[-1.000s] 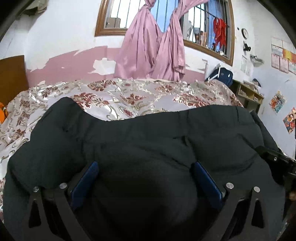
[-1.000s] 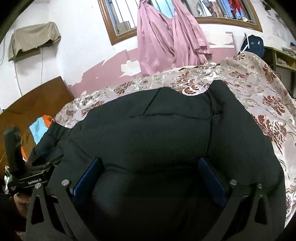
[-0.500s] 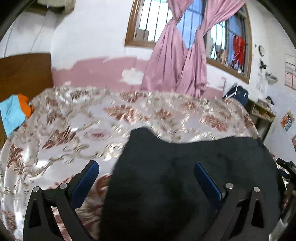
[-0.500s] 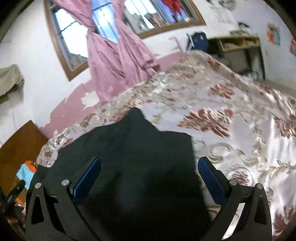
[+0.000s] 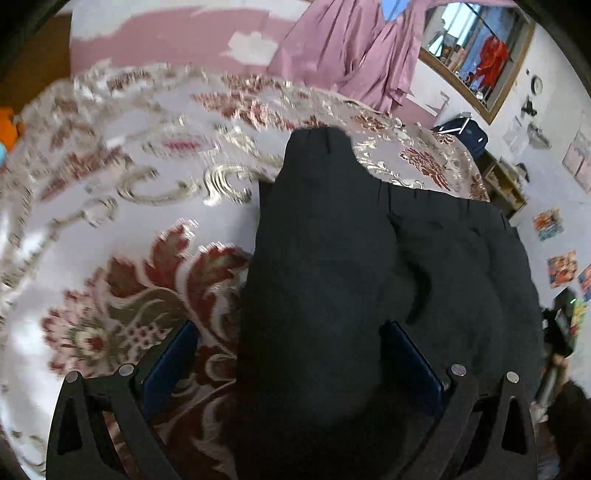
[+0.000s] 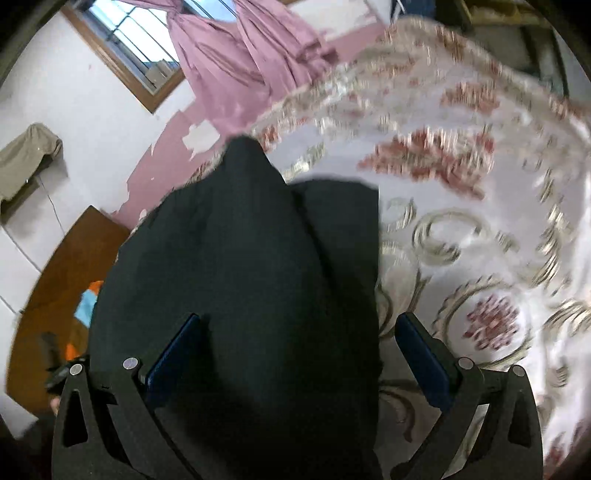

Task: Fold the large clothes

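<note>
Left tool (image 5: 291,354): fingers spread wide, blue pads (image 5: 168,354) apart, nothing pinched; black cloth passes between them and drapes over the right pad, so it sits over the garment's left margin rather than gripping it. Right tool (image 6: 299,354): likewise released, pads (image 6: 421,354) well apart, the cloth covering the gap and its left pad; it sits over the garment's right edge. Both are placed at opposite sides, likely ready to take hold for a fold. Black padded jacket (image 5: 369,258): the task's thing, lying on the bed, bulky and quilted, one narrow part, probably a sleeve, reaching away from the left tool toward the far side; its mass spreads rightward from that tool and leftward from the right one, so it lies between them. Floral bedspread (image 5: 110,229): satin, cream with red blooms, bare beside the jacket, giving room to fold. Beyond: wooden headboard (image 6: 55,280), pink curtains (image 6: 240,62) knotted at a barred window (image 6: 122,33), blurred shelving (image 5: 506,181), posters on the wall.
</note>
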Demonstrator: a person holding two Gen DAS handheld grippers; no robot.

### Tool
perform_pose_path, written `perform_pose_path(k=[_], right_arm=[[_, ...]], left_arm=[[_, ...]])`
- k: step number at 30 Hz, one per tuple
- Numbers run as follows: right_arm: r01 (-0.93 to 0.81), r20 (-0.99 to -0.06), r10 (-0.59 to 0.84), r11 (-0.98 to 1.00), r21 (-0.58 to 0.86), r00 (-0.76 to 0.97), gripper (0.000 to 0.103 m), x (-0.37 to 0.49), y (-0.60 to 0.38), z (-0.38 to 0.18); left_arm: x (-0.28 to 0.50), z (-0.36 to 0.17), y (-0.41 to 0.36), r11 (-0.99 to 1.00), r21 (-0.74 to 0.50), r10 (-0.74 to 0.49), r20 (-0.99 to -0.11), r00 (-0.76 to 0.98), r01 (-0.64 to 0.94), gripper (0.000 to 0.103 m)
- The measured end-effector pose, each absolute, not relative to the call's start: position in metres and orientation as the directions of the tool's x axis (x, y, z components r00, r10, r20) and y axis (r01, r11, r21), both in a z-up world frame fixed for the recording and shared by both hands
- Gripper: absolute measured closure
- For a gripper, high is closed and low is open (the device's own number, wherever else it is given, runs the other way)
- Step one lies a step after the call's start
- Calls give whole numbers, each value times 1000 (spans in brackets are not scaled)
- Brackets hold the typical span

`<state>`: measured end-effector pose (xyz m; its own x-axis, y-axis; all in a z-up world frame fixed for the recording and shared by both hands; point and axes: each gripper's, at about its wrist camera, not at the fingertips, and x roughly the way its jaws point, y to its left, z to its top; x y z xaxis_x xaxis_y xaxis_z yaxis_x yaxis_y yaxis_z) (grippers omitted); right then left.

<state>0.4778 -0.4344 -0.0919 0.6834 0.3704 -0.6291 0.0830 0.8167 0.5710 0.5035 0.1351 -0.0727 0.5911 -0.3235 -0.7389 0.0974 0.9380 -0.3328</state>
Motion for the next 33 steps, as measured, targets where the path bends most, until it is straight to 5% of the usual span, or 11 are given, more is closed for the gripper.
perform_pose_path(k=[11, 17, 33], right_arm=[[76, -608, 412, 784, 616, 679, 1, 487, -432, -111], [-82, -596, 490, 811, 580, 636, 1, 483, -402, -97], [-99, -483, 440, 808, 581, 757, 1, 455, -409, -111]], left_arm=[[514, -83, 131, 922, -352, -381, -735, 561, 165, 0], [508, -85, 110, 937, -268, -348, -754, 556, 224, 0], [490, -92, 79, 969, -91, -218, -747, 628, 228, 0]])
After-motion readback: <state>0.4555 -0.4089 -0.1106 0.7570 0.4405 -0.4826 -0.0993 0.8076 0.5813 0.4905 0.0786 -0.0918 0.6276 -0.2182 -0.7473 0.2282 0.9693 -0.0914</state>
